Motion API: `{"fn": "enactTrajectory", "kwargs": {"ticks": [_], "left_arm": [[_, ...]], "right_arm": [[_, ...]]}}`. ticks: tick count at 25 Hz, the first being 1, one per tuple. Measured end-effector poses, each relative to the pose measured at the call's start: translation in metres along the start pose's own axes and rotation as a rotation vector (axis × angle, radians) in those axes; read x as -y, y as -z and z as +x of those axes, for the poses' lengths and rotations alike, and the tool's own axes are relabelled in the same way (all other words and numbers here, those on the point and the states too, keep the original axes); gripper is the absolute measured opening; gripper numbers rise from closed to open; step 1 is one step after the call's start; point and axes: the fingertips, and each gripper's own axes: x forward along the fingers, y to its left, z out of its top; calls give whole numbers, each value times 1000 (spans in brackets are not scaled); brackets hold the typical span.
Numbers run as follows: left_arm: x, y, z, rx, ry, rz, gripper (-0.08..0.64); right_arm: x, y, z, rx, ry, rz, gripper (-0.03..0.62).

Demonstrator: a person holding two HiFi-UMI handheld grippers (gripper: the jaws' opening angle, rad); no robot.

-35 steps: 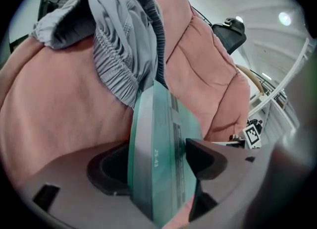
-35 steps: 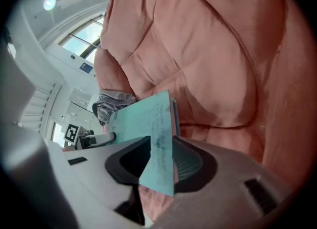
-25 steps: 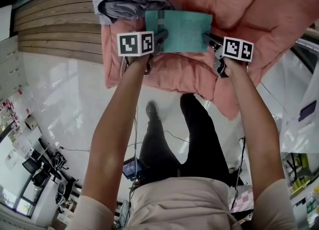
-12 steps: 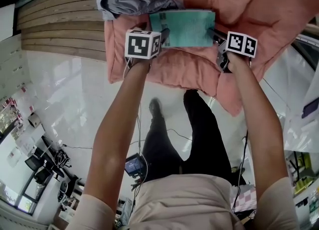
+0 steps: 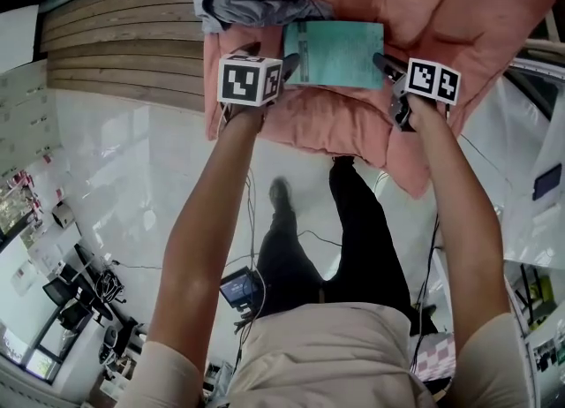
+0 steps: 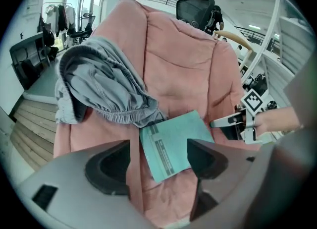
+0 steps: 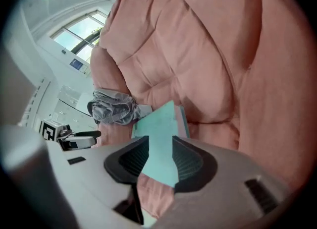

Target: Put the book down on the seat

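In the head view the teal book [image 5: 335, 53] lies flat on the pink cushioned seat [image 5: 335, 124], its far left corner just beside a crumpled grey garment [image 5: 252, 0]. A gripper stands at each short edge. A second ago the left gripper [image 5: 287, 66] reached in over the book's left edge; now it has drawn back, so its tips sit just off that edge. The right gripper [image 5: 384, 66] is still close at the right edge. In the left gripper view the jaws stand apart with nothing between them, and the book [image 6: 173, 143] rests on the cushion beyond them, clear of both pads, with the garment [image 6: 104, 84] overlapping its top corner. In the right gripper view the jaws have just been opening. The book's near corner [image 7: 158, 134] still shows in the gap between the ribbed pads, but they no longer appear to pinch it. The cushion seems to carry the book now. The put-down looks essentially done, and what remains is likely only to pull the right gripper clear without dragging that corner.
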Motion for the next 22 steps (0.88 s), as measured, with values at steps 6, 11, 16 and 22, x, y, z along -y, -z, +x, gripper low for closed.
{"fn": "enactTrajectory", "kwargs": {"ticks": [6,11,16,22], "left_arm": [[16,-10,-50,73,17,-12,331],[28,-33,-123,177,44,-27,331],[50,-67,-203,326,112,-23,330],[89,-102,-352,556,216,24,280]], "right_arm": [[-38,-12,-41,64,-5,-41,130],[-105,-28,-91,140,-39,-117,95],[-188,-49,-155,245,-113,-236,-11],[-333,-53,-275,405,-171,-475,-12]]}}
